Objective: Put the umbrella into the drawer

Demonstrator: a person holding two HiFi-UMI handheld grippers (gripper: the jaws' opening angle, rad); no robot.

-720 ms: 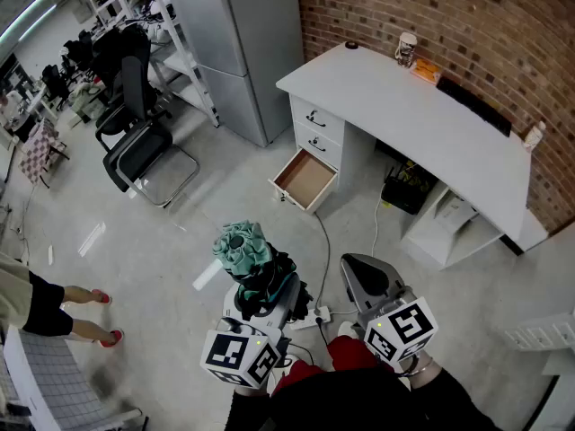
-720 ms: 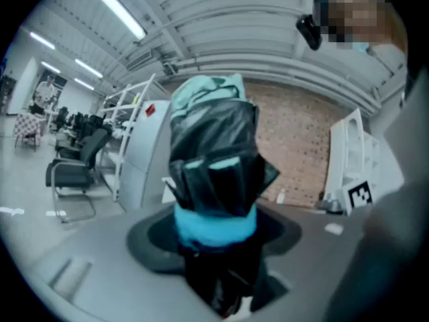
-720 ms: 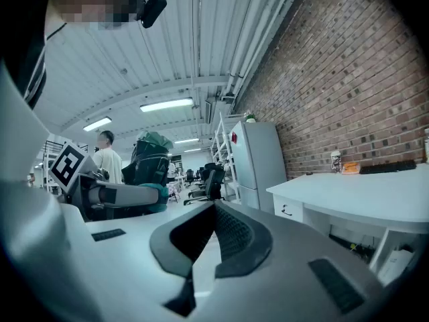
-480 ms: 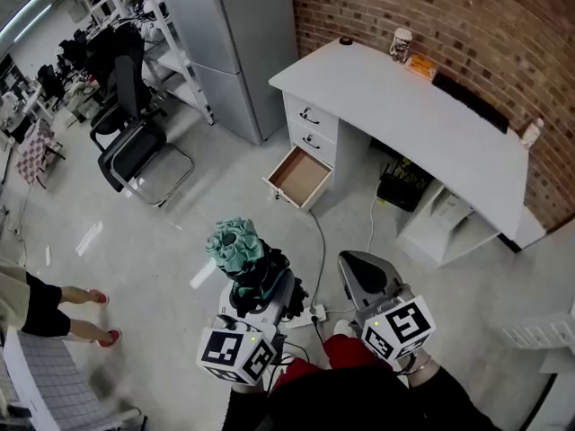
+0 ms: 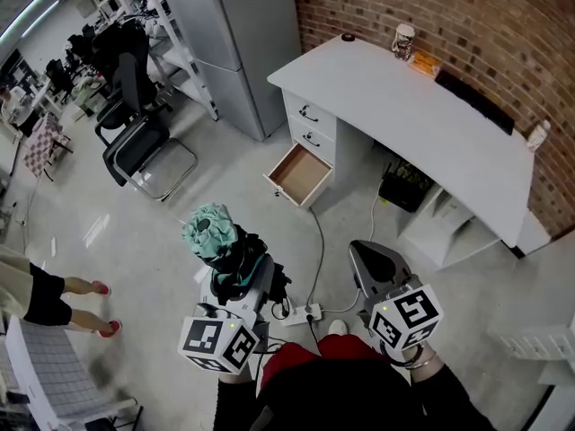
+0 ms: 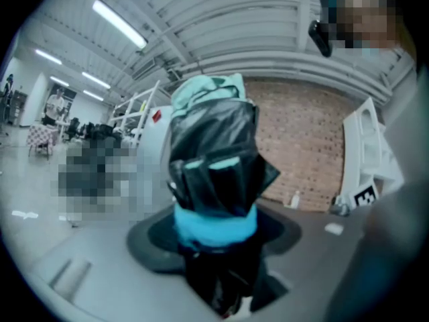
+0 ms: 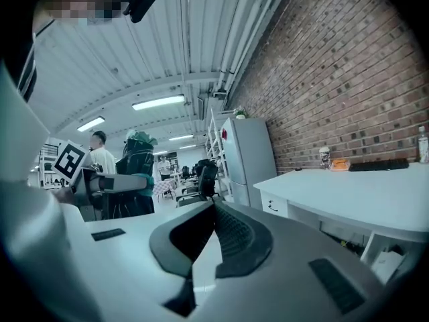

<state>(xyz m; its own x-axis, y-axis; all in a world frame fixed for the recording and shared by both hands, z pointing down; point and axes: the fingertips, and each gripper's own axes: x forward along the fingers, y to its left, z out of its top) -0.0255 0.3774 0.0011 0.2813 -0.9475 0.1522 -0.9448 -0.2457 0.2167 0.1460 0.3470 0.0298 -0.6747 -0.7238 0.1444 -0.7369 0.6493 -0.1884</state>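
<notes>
Holding the folded umbrella [image 5: 211, 233] clamped by its dark lower end in the left claw [image 5: 238, 285], keeping the right claw [image 5: 373, 257] shut and empty beside it, presumably just for carrying, long axis straight out along the jaws, teal end leading, well short of the open drawer [image 5: 301, 176].

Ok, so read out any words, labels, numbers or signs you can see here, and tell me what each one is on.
No text here can be read.
Left marker cube: a black-and-white square pattern, no letters or digits.
Right marker cube: the same kind of pattern, no letters or digits.
Orange packet on the desk: any print is too small to read.
Cup beside it: any print is too small to read.
</notes>
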